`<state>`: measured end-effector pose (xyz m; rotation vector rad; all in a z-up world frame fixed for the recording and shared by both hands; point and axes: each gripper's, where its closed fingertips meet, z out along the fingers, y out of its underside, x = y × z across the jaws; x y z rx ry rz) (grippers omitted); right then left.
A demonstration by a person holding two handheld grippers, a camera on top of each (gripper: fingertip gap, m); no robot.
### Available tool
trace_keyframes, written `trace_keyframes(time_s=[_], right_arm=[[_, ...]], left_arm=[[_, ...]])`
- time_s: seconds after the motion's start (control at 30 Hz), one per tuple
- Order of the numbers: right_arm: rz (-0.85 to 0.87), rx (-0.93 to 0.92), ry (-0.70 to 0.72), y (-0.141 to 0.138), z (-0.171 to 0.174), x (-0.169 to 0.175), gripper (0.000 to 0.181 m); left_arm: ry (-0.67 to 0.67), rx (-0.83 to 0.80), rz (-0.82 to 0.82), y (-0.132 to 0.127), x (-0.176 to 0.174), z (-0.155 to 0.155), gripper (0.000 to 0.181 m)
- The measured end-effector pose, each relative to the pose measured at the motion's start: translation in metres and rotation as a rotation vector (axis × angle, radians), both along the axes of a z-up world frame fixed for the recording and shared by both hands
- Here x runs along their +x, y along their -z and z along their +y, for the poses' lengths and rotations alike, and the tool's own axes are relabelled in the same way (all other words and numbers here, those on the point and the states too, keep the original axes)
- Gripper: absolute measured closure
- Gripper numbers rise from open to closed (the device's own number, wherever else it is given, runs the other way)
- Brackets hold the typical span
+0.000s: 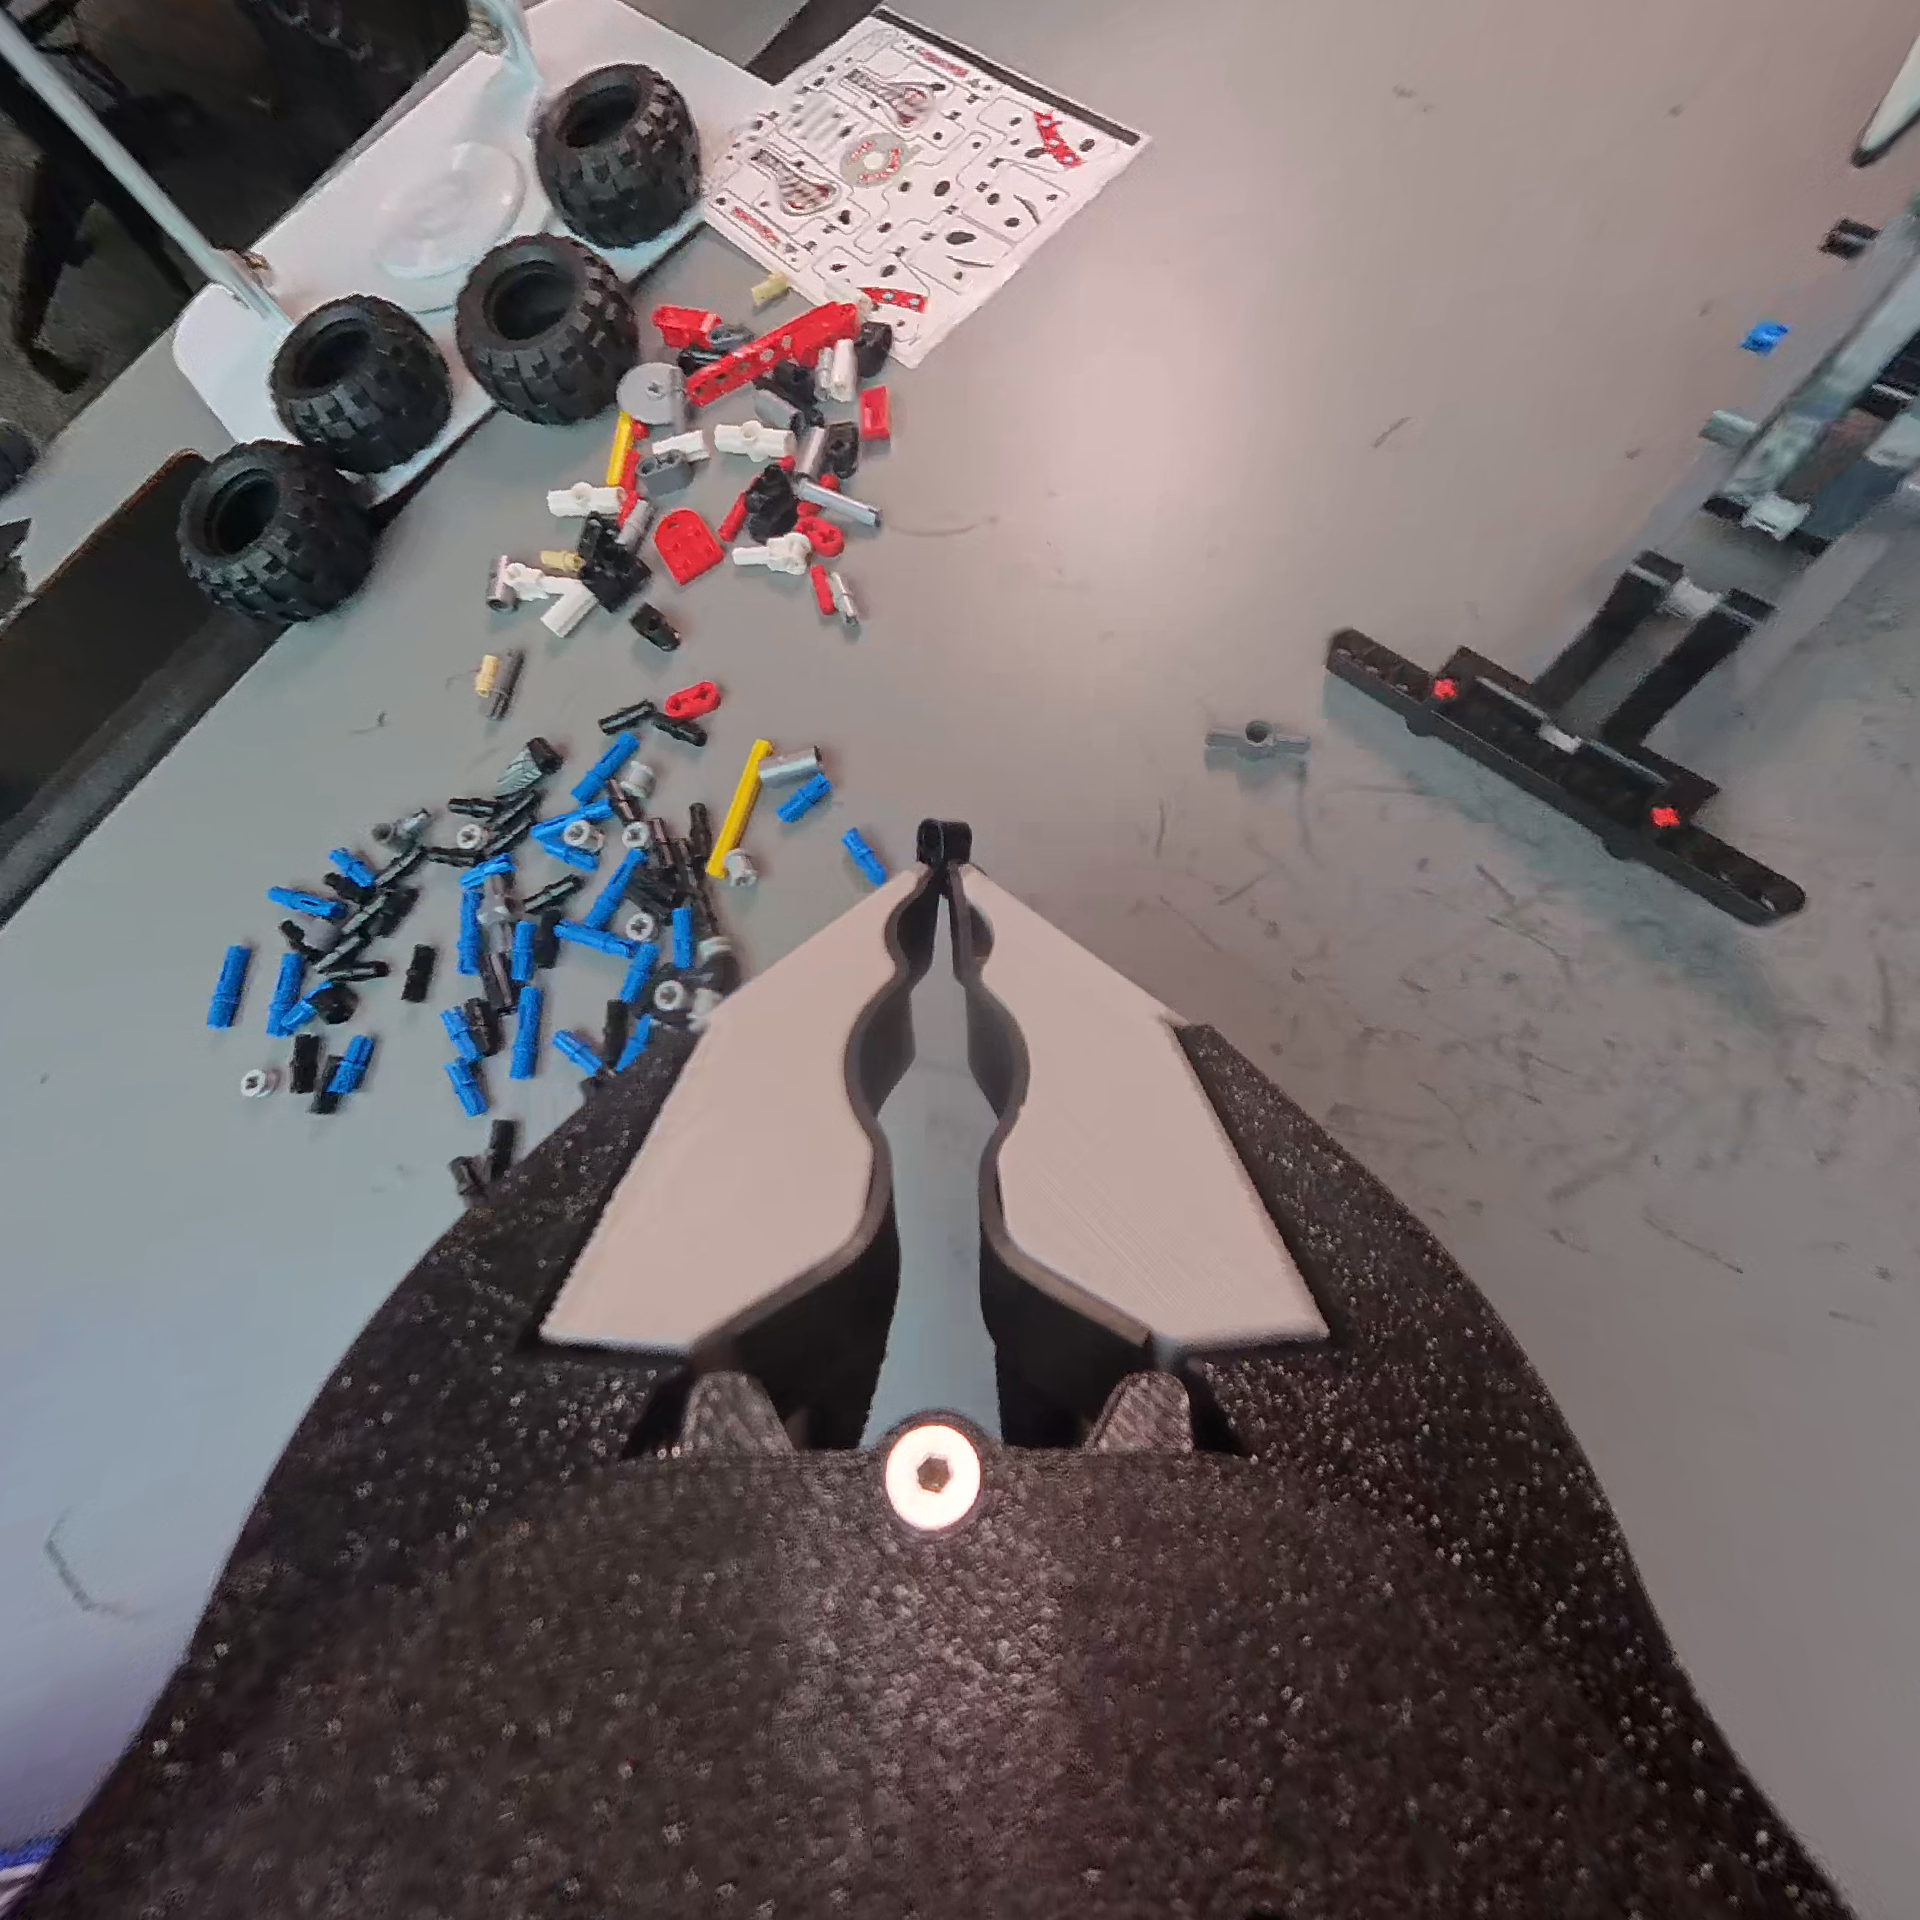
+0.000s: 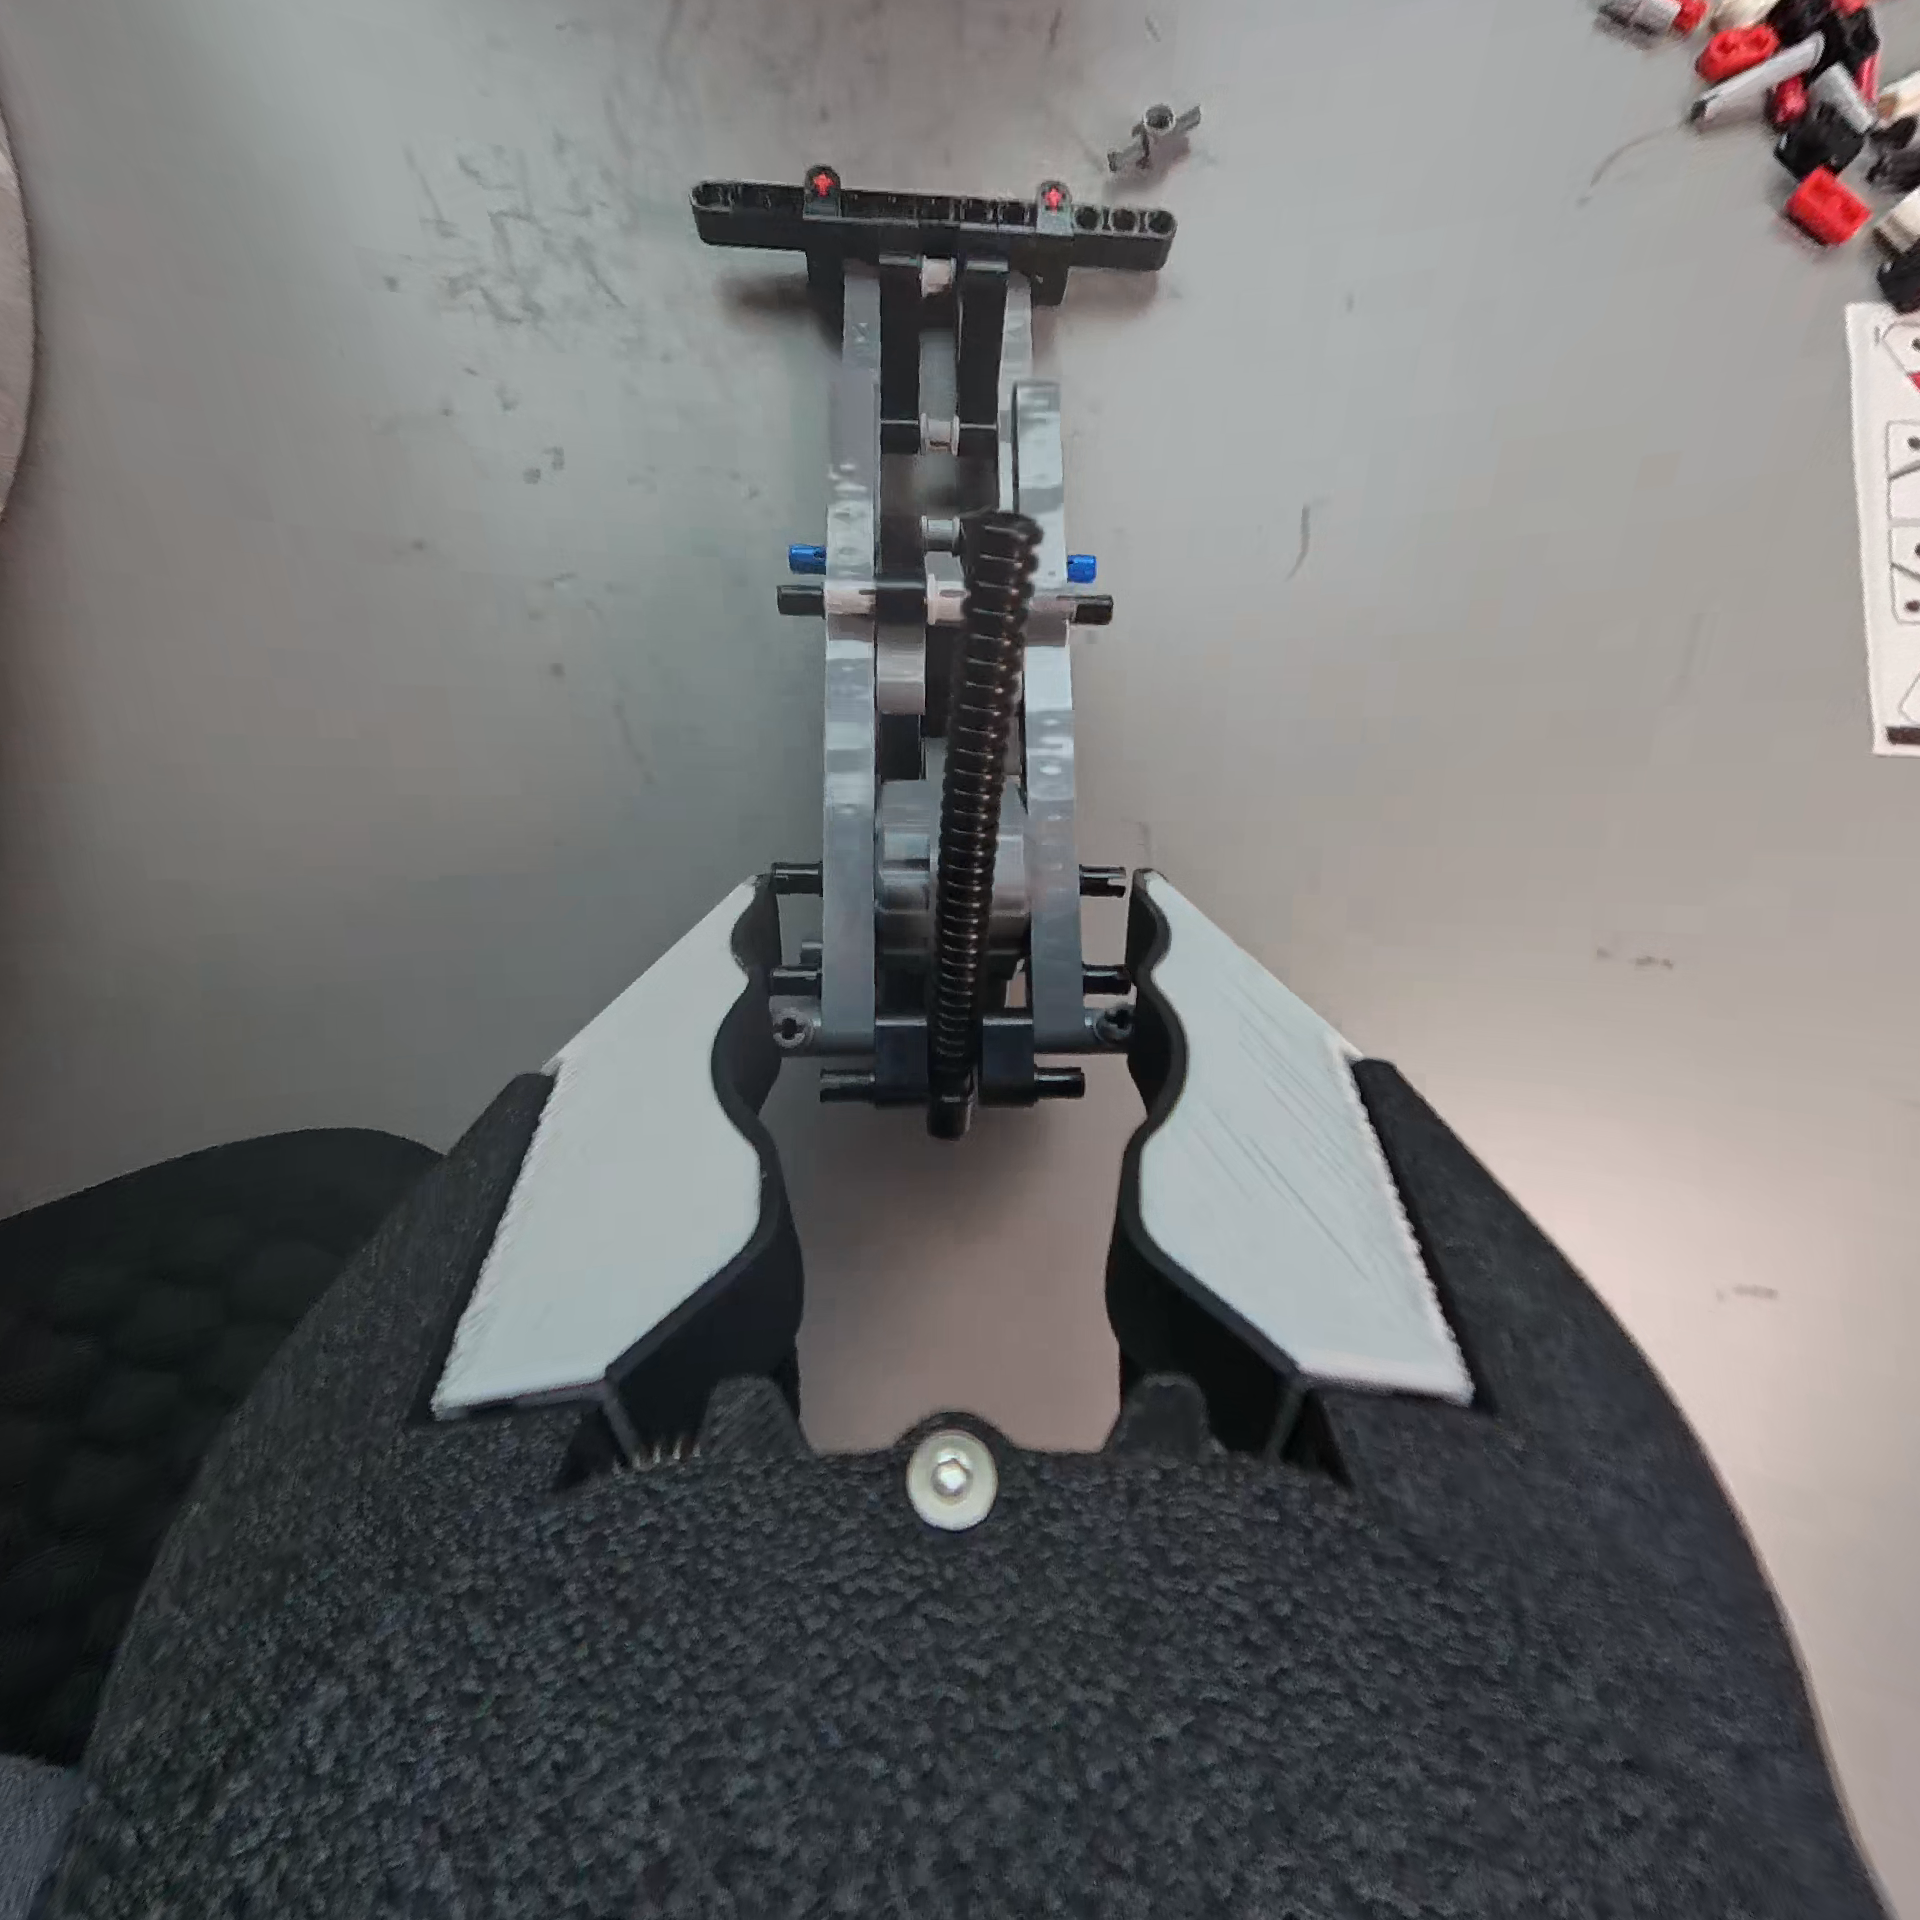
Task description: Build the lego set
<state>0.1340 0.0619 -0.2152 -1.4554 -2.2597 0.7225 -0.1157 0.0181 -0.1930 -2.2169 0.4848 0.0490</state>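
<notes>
My left gripper (image 1: 943, 878) is shut on a small black connector piece (image 1: 943, 836) and holds it just above the grey table. My right gripper (image 2: 951, 904) is shut on the near end of a long grey and black chassis assembly (image 2: 940, 644); its jaws press on the side pins. A black coil spring (image 2: 982, 790) runs along the assembly. The assembly's far black cross beam (image 2: 930, 213) with two red pins lies by the table. The beam also shows in the left wrist view (image 1: 1558, 758), to the right of my left gripper.
A heap of blue and black pins (image 1: 499, 935) lies left of my left gripper. Red, white and black parts (image 1: 748, 468), several black tyres (image 1: 545, 327) and a printed sheet (image 1: 914, 177) lie beyond. A grey connector (image 1: 1257, 740) lies alone near the beam. The gap from one gripper's tips to the other's is roughly 25 centimeters.
</notes>
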Motion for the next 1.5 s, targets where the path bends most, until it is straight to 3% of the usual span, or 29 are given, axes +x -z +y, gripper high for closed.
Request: trace_keyframes(time_s=[0.17, 0.37, 0.5, 0.67, 0.87, 0.97, 1.17, 1.27, 1.33, 1.5], right_arm=[[-0.031, 0.022, 0.039, 0.001, 0.006, 0.01, 0.114], [-0.041, 0.035, 0.079, 0.002, 0.012, 0.013, 0.113], [-0.037, 0.038, 0.084, 0.003, 0.011, 0.014, 0.112], [-0.032, 0.021, 0.089, 0.004, 0.011, 0.013, 0.112], [-0.027, 0.027, 0.096, 0.004, 0.011, 0.012, 0.111], [-0.019, 0.022, 0.1, 0.004, 0.011, 0.012, 0.111], [-0.009, 0.017, 0.11, 0.004, 0.012, 0.013, 0.111], [-0.003, 0.016, 0.113, 0.004, 0.012, 0.013, 0.111], [-0.002, 0.015, 0.114, 0.005, 0.012, 0.013, 0.111], [0.0, 0.013, 0.113, 0.005, 0.012, 0.014, 0.111]], left_arm=[[0.147, -0.052, 0.008, 0.012, 0.027, -0.019, 0.178], [0.217, -0.106, 0.015, 0.025, 0.039, -0.028, 0.176], [0.251, -0.141, -0.026, 0.033, 0.047, -0.03, 0.167], [0.277, -0.098, -0.129, 0.02, 0.062, -0.01, 0.159], [0.323, -0.173, -0.137, 0.039, 0.085, 0.012, 0.148], [0.333, -0.173, -0.121, 0.042, 0.089, 0.015, 0.164], [0.447, -0.241, -0.153, 0.042, 0.097, -0.026, 0.163], [0.442, -0.239, -0.199, 0.038, 0.094, -0.043, 0.145], [0.386, -0.204, -0.218, 0.027, 0.082, -0.045, 0.143], [0.051, -0.063, -0.103, -0.028, 0.004, -0.03, 0.149]])
